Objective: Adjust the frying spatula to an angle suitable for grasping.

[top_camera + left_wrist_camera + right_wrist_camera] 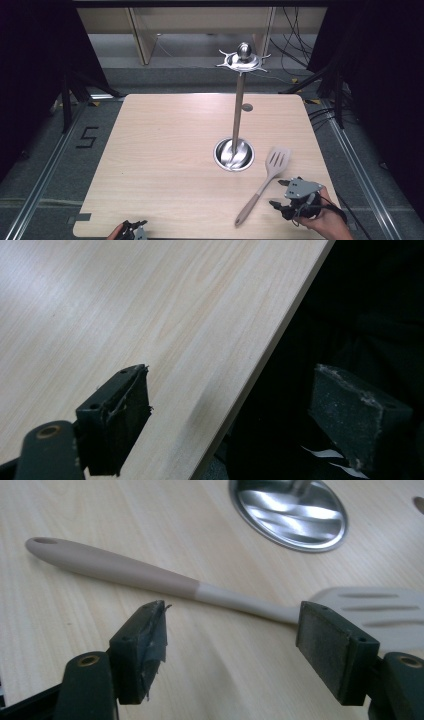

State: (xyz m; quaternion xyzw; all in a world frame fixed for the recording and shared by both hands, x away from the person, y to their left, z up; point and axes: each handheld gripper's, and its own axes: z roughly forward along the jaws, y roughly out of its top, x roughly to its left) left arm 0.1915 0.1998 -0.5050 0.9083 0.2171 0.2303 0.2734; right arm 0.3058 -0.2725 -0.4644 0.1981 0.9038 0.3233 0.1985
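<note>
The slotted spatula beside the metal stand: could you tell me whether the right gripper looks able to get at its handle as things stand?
Probably yes. The right gripper is open and sits right beside the spatula, which lies flat on the table. In the right gripper view the handle runs just beyond the jaws with bare wood between.

Utensil stand (236, 120) right of centre on table (160, 165); slotted spatula (262, 185) lies lower right of its base, right gripper (281, 192) just right of handle.

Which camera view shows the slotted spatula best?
The high view: the whole spatula lies flat on the table, beside the open right gripper. The right gripper view gives a closer look at its handle and neck, but cuts off the head. The left gripper view faces the table edge.
</note>
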